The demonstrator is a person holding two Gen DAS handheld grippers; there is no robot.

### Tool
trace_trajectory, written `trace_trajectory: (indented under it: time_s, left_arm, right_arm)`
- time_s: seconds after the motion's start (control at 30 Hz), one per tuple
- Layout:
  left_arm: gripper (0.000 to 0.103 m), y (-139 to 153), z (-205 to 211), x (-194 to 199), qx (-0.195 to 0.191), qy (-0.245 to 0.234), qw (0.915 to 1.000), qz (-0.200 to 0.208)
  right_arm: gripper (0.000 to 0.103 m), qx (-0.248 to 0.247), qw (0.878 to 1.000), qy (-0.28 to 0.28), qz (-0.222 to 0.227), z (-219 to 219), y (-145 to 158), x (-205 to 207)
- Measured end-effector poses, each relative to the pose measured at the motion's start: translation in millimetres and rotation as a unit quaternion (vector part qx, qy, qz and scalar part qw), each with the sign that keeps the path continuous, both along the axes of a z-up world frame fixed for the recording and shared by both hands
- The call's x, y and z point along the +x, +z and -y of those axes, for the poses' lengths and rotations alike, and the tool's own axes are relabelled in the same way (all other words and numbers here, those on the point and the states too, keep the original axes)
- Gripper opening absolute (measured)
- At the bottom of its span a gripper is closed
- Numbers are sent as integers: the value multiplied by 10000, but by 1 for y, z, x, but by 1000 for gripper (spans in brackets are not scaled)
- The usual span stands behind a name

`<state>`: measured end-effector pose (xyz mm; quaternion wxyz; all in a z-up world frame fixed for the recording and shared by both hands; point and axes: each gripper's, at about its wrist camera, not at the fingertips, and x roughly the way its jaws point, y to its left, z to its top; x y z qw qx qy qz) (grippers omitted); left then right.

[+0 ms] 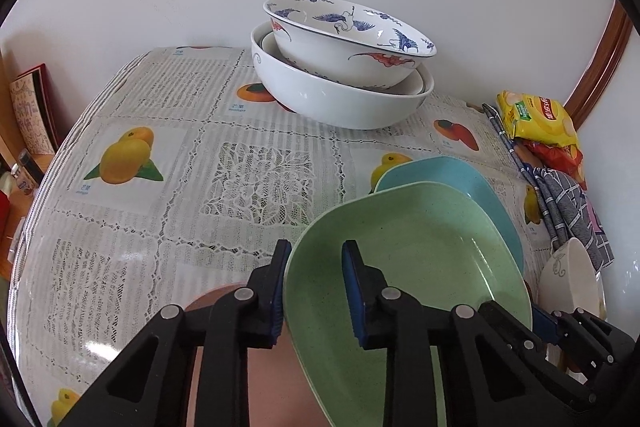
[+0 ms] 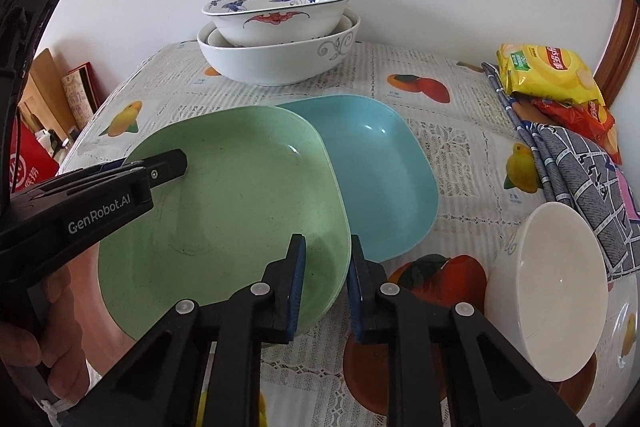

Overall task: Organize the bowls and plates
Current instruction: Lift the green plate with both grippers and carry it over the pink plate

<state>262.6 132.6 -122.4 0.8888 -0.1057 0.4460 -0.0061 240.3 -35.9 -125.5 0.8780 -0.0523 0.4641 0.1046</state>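
The pale green rounded-square plastic plate [image 2: 224,211] is gripped from two sides at once. Its left rim is pinched by the left gripper [image 1: 316,291], one blue pad inside the dish and one outside; in the right wrist view the same gripper [image 2: 176,163] is seen reaching in from the left over that rim. Its near right rim is clamped by the right gripper [image 2: 326,287], whose jaws are narrowed onto the edge. The plate is held mouth up and roughly level, with no clear long axis, its far right corner overlapping the light blue rounded-square plate [image 2: 380,171], which lies flat on the table [image 1: 180,195] with its lace-and-fruit cloth. A person's hand [image 2: 44,347] is seen on the left gripper's handle.

To the right, a plain white bowl [image 2: 548,291] is seen tipped on its side, mouth toward the camera. Beyond it, a blue checked cloth [image 2: 576,163] and yellow snack packets [image 2: 548,71] are noted. Farthest back, near the wall, a painted blue-and-red bowl [image 1: 348,35] is stacked tilted inside a large white bowl [image 1: 340,99].
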Motion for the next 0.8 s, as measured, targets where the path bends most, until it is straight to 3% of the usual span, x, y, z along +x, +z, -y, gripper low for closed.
trace_trajectory:
  time_s: [0.27,0.8]
  left_arm:
    - [15,5,-3,-8,-130,33,9999,54]
    - [14,33,12,-32,-330,33,9990,300]
  right_arm:
    - [13,292,9993,-215,-82,13,4,2]
    - [11,541,9976,-399,181,37,37,-26]
